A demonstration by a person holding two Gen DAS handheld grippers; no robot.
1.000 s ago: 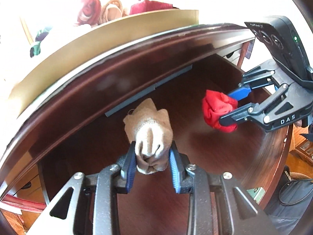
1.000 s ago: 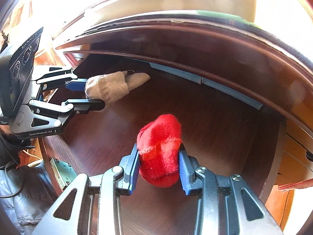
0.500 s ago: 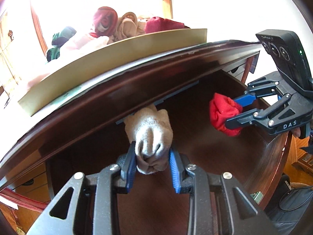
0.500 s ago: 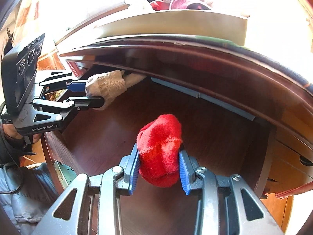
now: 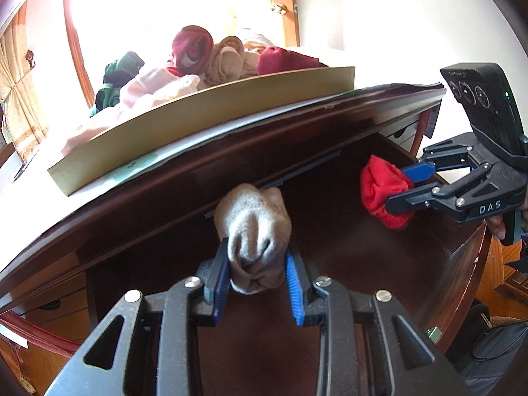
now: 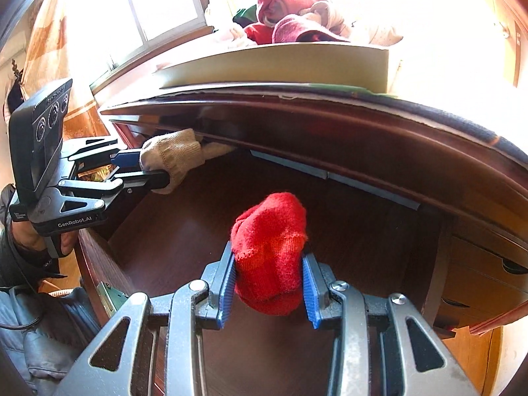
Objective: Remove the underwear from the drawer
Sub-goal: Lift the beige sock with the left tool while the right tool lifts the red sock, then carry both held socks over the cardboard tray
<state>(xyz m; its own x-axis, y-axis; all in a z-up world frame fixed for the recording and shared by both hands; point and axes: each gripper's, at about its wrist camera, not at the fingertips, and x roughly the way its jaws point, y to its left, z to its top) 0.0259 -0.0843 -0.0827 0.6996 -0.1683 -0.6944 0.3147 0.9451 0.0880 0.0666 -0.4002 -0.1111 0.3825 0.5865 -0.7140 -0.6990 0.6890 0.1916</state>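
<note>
We are gripping a beige bundle (image 5: 254,234) in our left gripper (image 5: 255,275) and a red bundle (image 6: 269,250) in our right gripper (image 6: 269,283), jaws clenched mid-bundle above the drawer (image 6: 184,231); both are looking soft, light, squashable.

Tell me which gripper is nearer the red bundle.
Right. The right gripper is shut on the red bundle, pads pressing its sides. The left gripper holds the beige bundle off to the other side, apart from the red one.
</note>
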